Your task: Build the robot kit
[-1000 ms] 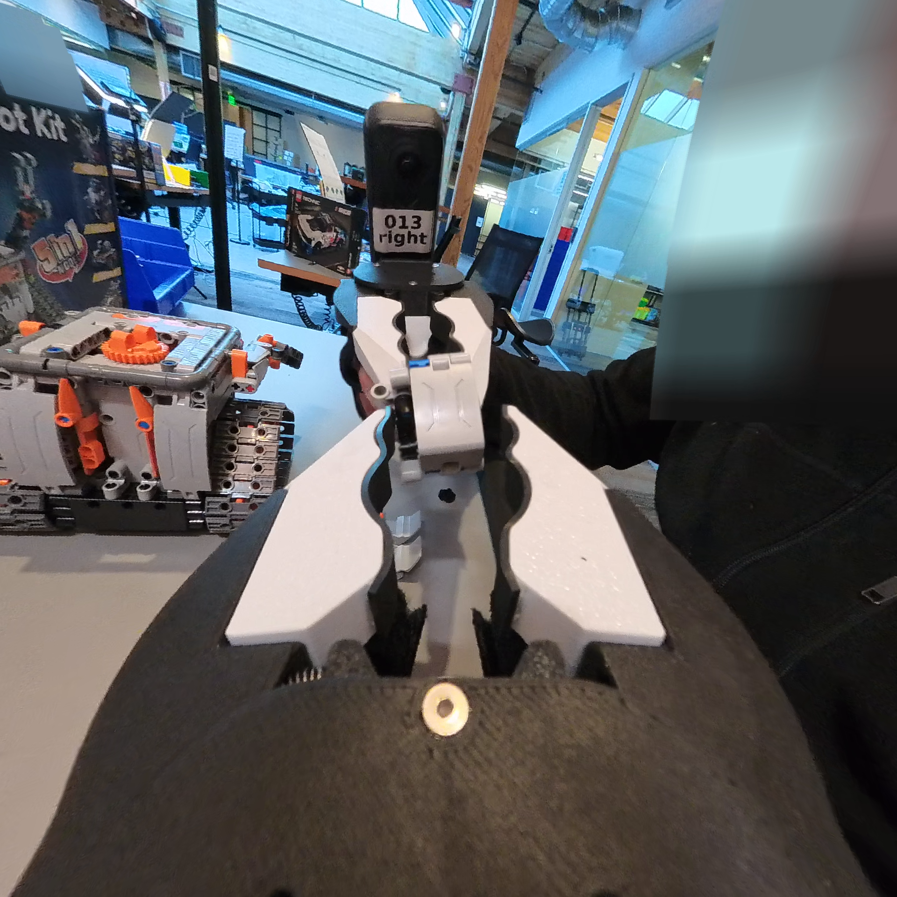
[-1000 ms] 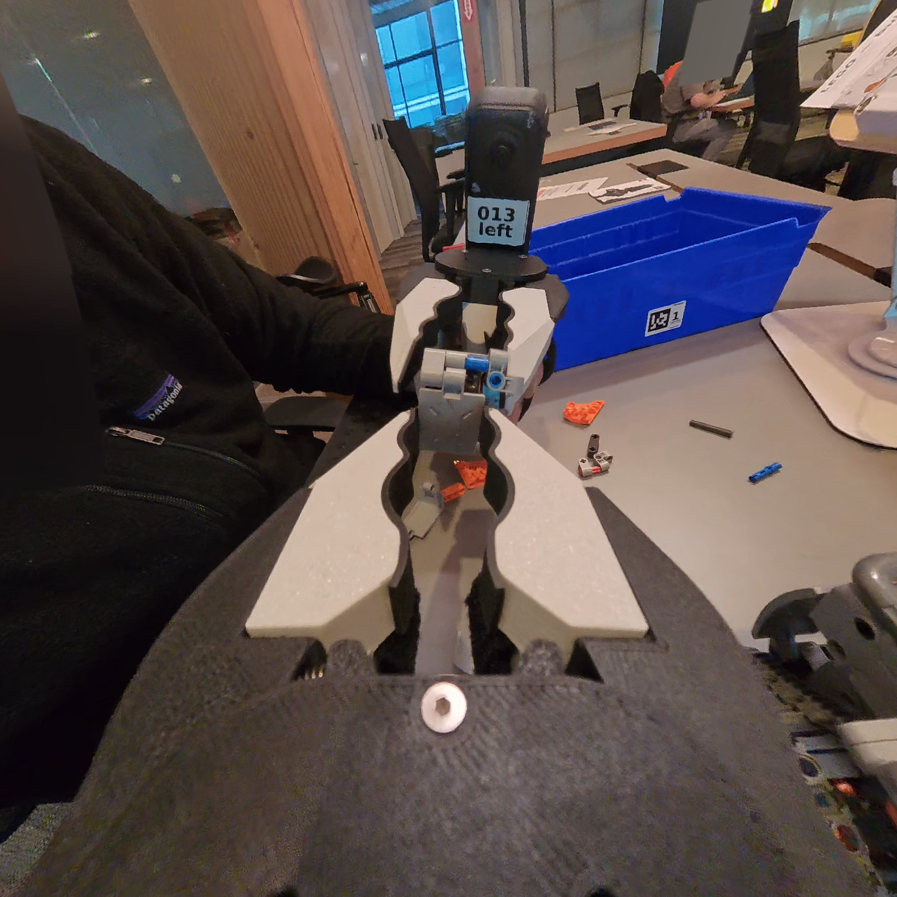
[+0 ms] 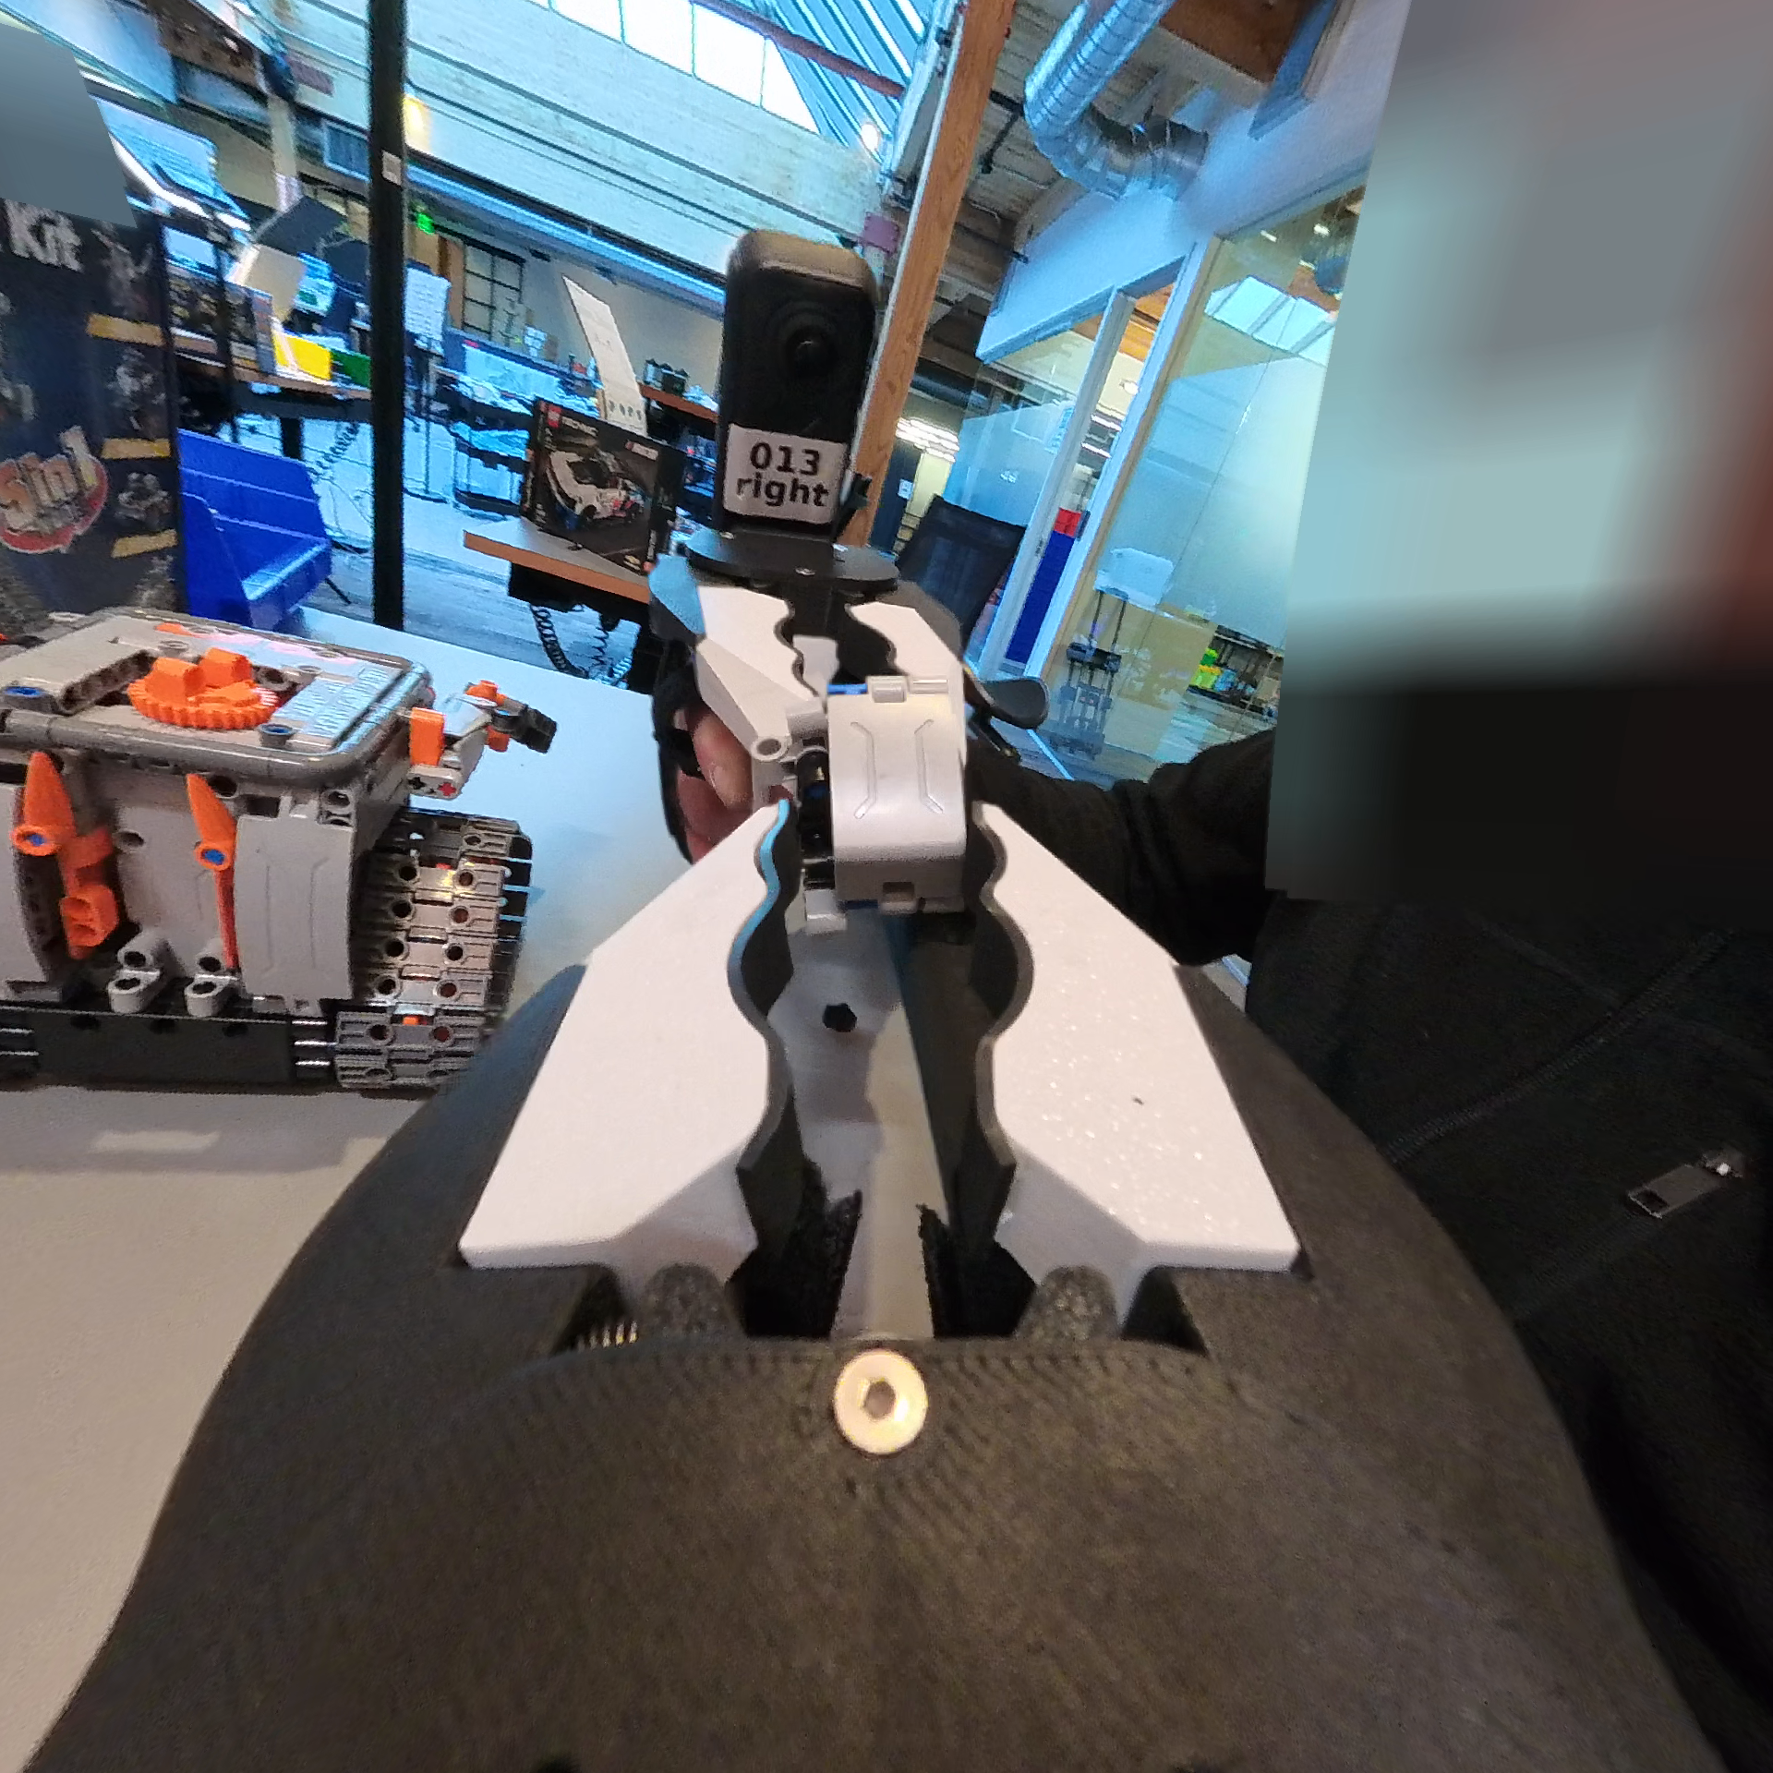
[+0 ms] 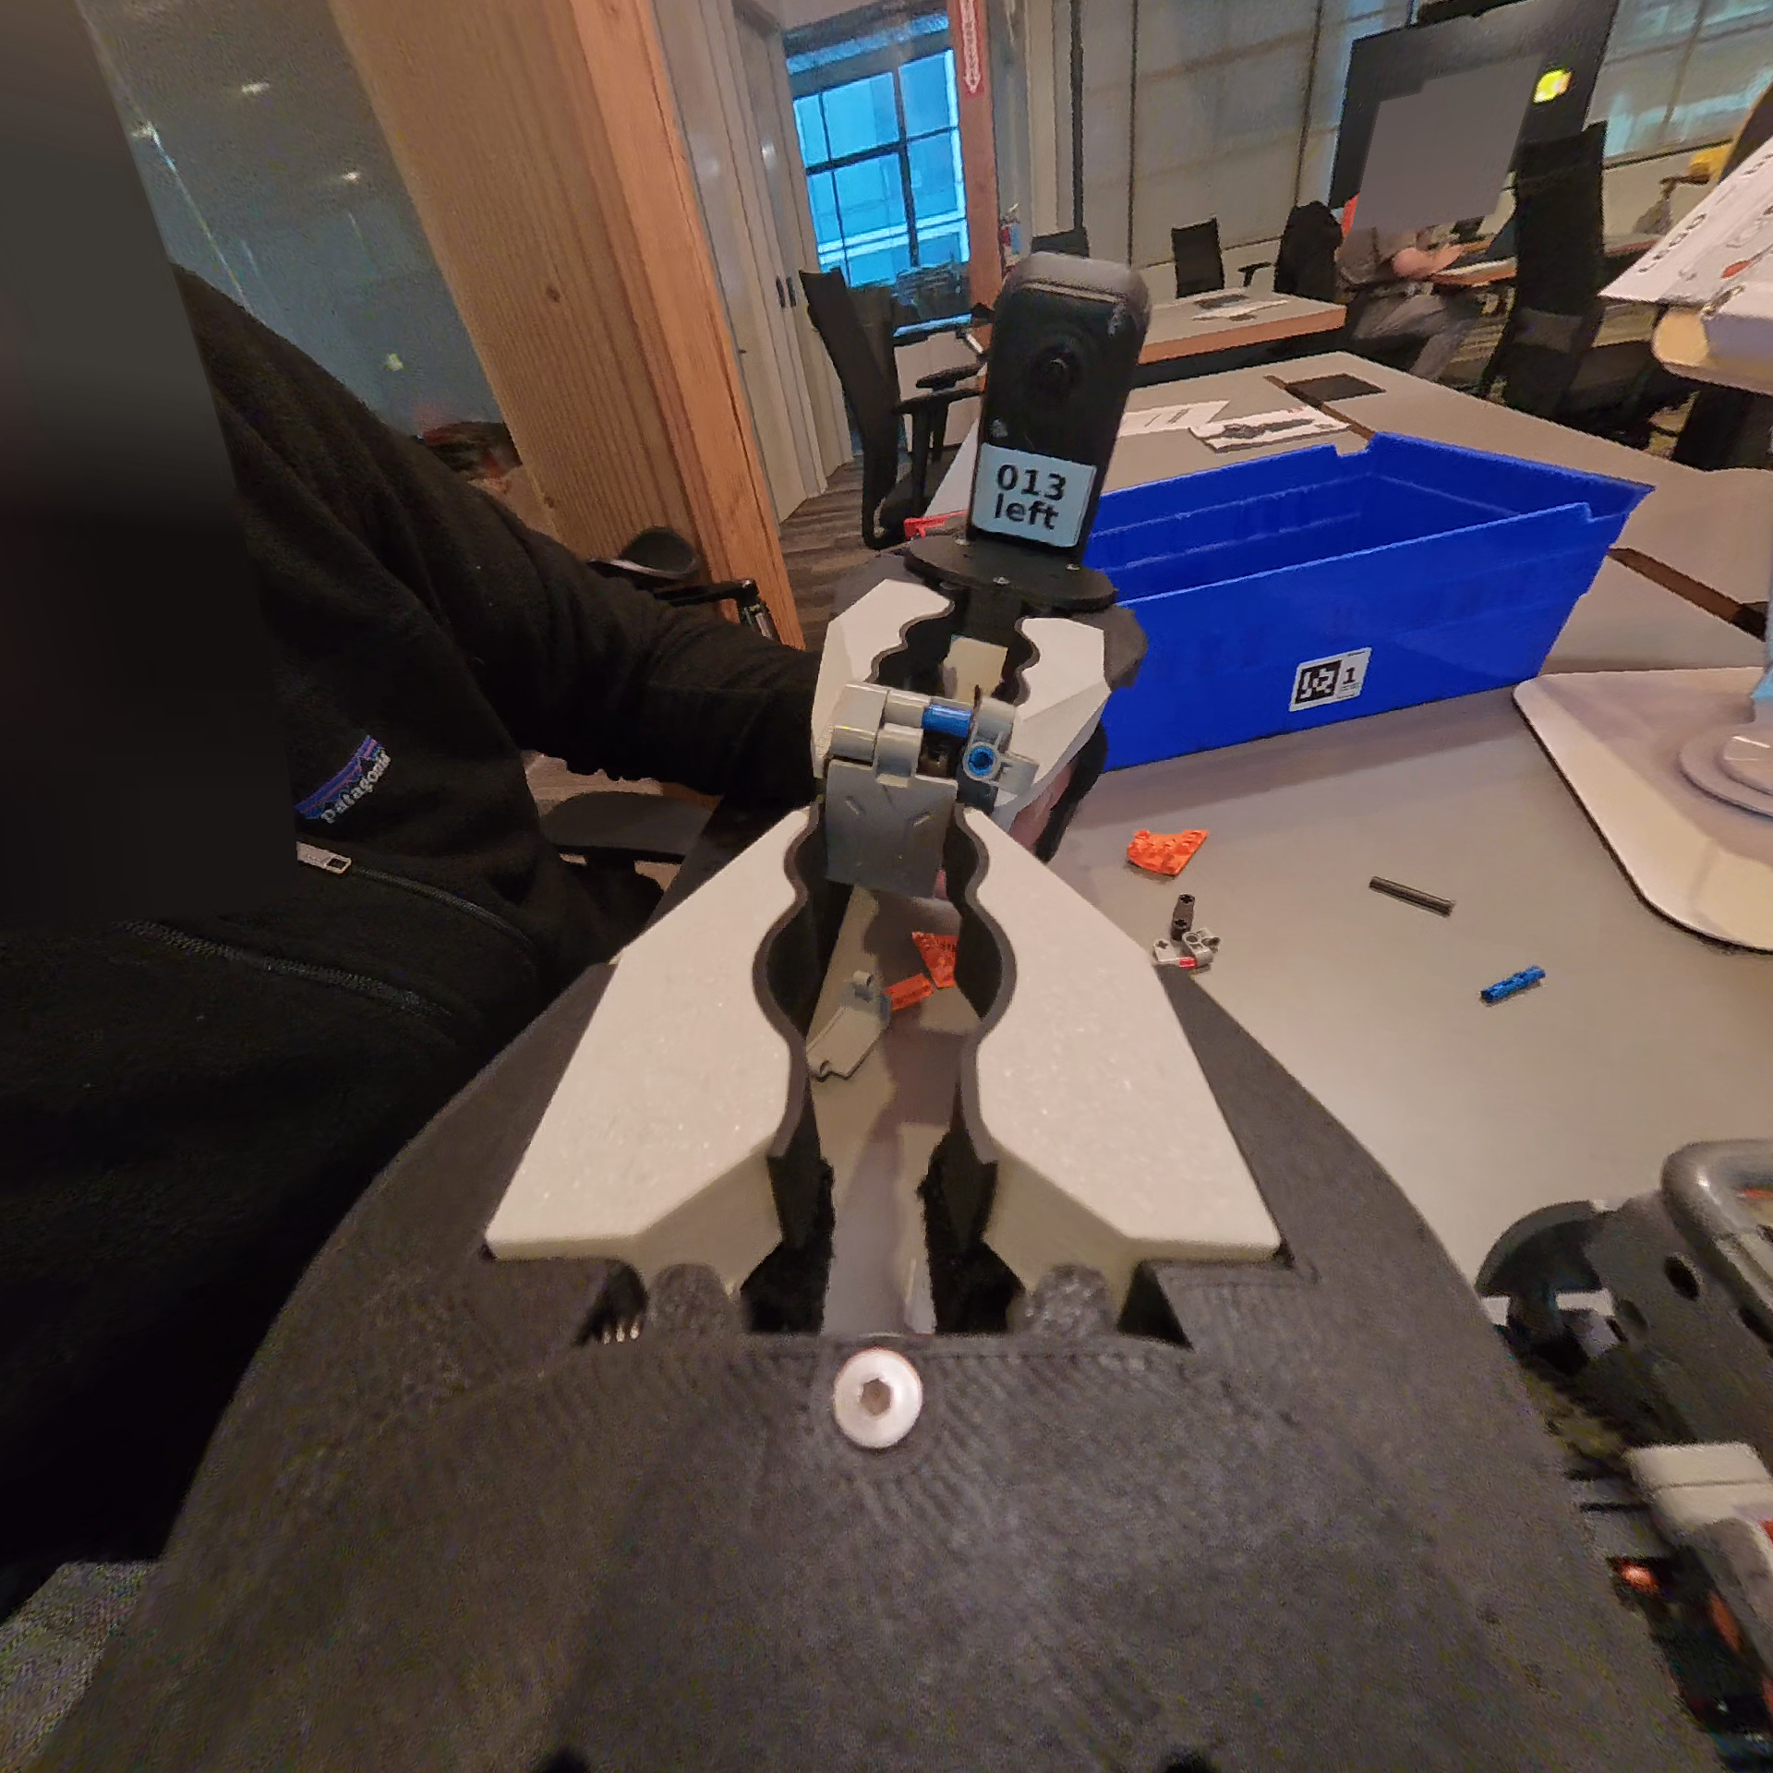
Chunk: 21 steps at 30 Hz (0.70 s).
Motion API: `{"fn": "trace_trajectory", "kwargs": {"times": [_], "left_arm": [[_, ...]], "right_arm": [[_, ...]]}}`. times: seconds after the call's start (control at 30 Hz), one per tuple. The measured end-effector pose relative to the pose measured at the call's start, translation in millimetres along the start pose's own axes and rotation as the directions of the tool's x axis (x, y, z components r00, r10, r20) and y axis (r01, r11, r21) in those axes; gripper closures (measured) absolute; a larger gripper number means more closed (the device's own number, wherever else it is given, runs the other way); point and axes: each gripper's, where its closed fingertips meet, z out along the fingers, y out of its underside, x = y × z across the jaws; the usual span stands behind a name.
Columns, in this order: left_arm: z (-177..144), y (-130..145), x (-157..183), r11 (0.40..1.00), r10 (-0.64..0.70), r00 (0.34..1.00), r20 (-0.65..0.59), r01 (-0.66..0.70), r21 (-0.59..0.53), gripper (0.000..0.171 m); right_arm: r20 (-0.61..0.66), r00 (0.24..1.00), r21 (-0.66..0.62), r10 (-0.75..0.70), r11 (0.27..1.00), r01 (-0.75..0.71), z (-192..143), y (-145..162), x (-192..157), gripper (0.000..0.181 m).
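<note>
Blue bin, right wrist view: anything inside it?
No contents visible in the blue bin: only bare upper inner walls show. Its front wall hides the floor, and the left gripper, holding the grey brick assembly, covers its left end.

I count two tools, my left tool [image 3: 887, 863] and my right tool [image 4: 887, 844], with one grey brick assembly [image 3: 887, 796] between them. On the tabletop [image 4: 1343, 1007] I see one tracked brick vehicle [image 3: 221, 844], one blue bin [image 4: 1362, 585], two orange plates [image 4: 1166, 849], one black axle [image 4: 1410, 896], one blue pin [image 4: 1512, 984], and one small grey connector cluster [image 4: 1187, 940].
</note>
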Motion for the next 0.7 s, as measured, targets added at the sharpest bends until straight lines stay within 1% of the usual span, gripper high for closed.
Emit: {"fn": "trace_trajectory", "kwargs": {"times": [0.03,0.13,0.17,0.2,0.23,0.27,0.4,0.5,0.6,0.7], "left_arm": [[0,-2,-1,1.000,-0.002,1.000,0.010,0.002,0.013,0.140],[0,-12,-11,0.998,-0.001,0.996,0.085,-0.005,0.070,0.140],[0,-14,-14,0.996,0.010,0.993,0.119,-0.019,0.083,0.140],[-2,-18,-18,0.994,0.014,0.987,0.160,-0.030,0.102,0.140],[-3,-20,-19,0.992,0.003,0.986,0.168,-0.024,0.124,0.140],[-2,-21,-21,0.991,-0.006,0.985,0.173,-0.017,0.130,0.140],[-4,-21,-26,0.989,0.003,0.981,0.192,-0.031,0.146,0.140],[-3,-21,-24,0.987,0.036,0.979,0.202,-0.066,0.145,0.140],[0,-19,-23,0.988,0.061,0.977,0.206,-0.089,0.129,0.140],[1,-17,-24,0.989,0.067,0.975,0.213,-0.094,0.117,0.138]], "right_arm": [[-0.010,1.000,0.012,0.006,1.000,-0.006,-1,-2,2,0.159],[-0.126,0.991,0.019,-0.048,0.999,0.051,-3,-6,13,0.157],[-0.153,0.987,0.011,-0.056,0.998,0.058,-4,-6,16,0.153],[-0.187,0.980,-0.003,-0.065,0.998,0.065,-4,-5,21,0.144],[-0.216,0.974,-0.020,-0.072,0.997,0.069,-4,-3,25,0.146],[-0.220,0.972,-0.033,-0.081,0.997,0.076,-3,-1,25,0.156],[-0.238,0.969,-0.021,-0.069,0.998,0.066,-3,-1,28,0.157],[-0.203,0.979,0.032,-0.021,0.999,0.028,-4,-7,25,0.154],[-0.192,0.981,0.060,0.000,0.998,0.012,-5,-10,24,0.157],[-0.226,0.974,-0.003,-0.035,0.999,0.035,-2,-3,26,0.158]]}}
